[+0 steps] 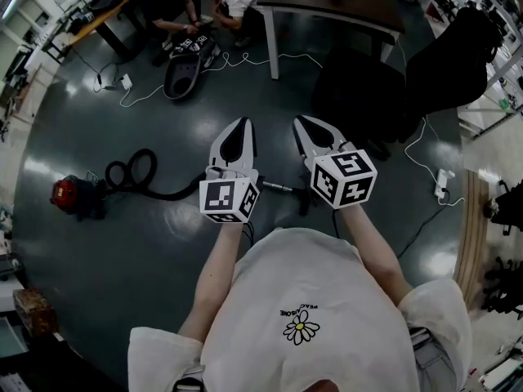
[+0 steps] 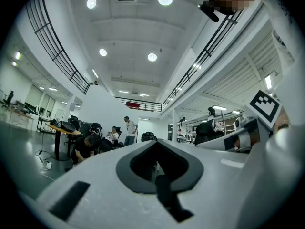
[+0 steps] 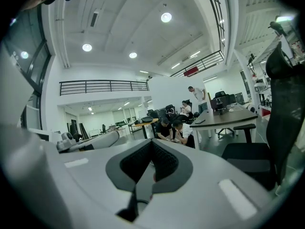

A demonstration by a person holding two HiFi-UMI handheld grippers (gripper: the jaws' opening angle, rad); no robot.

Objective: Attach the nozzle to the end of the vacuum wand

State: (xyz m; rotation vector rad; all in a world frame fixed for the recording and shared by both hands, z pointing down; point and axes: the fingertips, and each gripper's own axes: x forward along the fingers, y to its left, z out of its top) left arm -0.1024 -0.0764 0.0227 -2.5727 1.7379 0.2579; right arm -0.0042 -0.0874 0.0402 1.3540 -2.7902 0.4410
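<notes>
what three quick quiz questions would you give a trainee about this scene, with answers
1. True or false: the left hand-held gripper and the right hand-held gripper are both shut, with nothing between their jaws.
2. In the head view, the red vacuum cleaner appears at the: A) left B) right C) top centre
3. What colour is the hose that loops beside it?

Key: 1 true; 2 A; 3 black.
</notes>
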